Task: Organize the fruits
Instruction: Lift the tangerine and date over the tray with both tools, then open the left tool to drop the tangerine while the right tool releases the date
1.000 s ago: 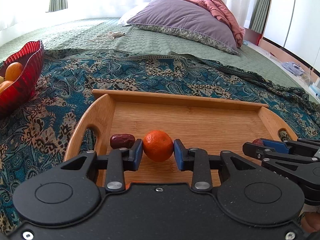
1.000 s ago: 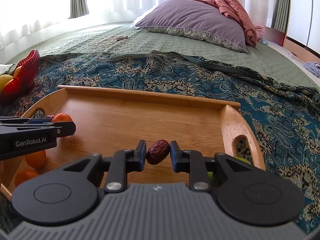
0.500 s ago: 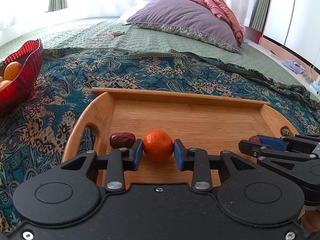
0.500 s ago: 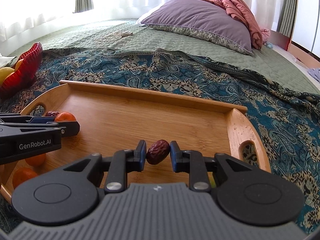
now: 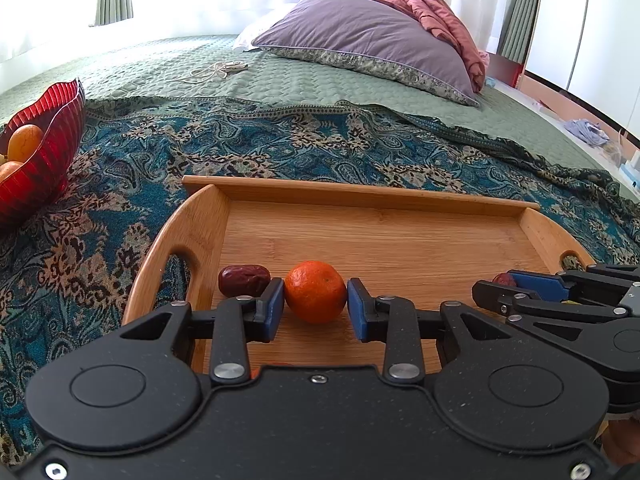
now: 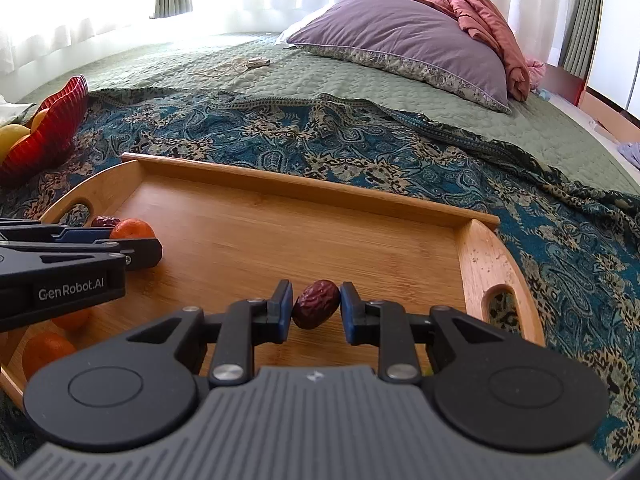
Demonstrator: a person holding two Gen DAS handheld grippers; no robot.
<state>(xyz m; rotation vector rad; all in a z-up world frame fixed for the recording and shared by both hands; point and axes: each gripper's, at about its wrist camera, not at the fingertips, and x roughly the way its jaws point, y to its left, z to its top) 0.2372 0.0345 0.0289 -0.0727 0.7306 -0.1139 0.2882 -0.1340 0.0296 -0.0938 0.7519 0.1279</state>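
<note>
A wooden tray (image 5: 380, 240) lies on the patterned blanket. My left gripper (image 5: 315, 307) is shut on a small orange mandarin (image 5: 315, 291) just above the tray's left part. A dark red date (image 5: 244, 280) lies on the tray left of it. My right gripper (image 6: 315, 308) is shut on another dark red date (image 6: 316, 303) over the tray's right part (image 6: 476, 264). In the right wrist view the left gripper (image 6: 136, 246) shows at the left with the mandarin (image 6: 132, 229) in it. Two more mandarins (image 6: 48, 350) lie at the tray's near left corner.
A red glass bowl (image 5: 48, 148) with orange and yellow fruit stands on the blanket left of the tray; it also shows in the right wrist view (image 6: 52, 132). A purple pillow (image 5: 372, 40) and a white cord (image 5: 212, 72) lie farther back on the green bedspread.
Both grippers have kept their hold on their fruit. The views have shifted slightly, with the tray looking a little farther and lower; the right gripper has drifted a little.
</note>
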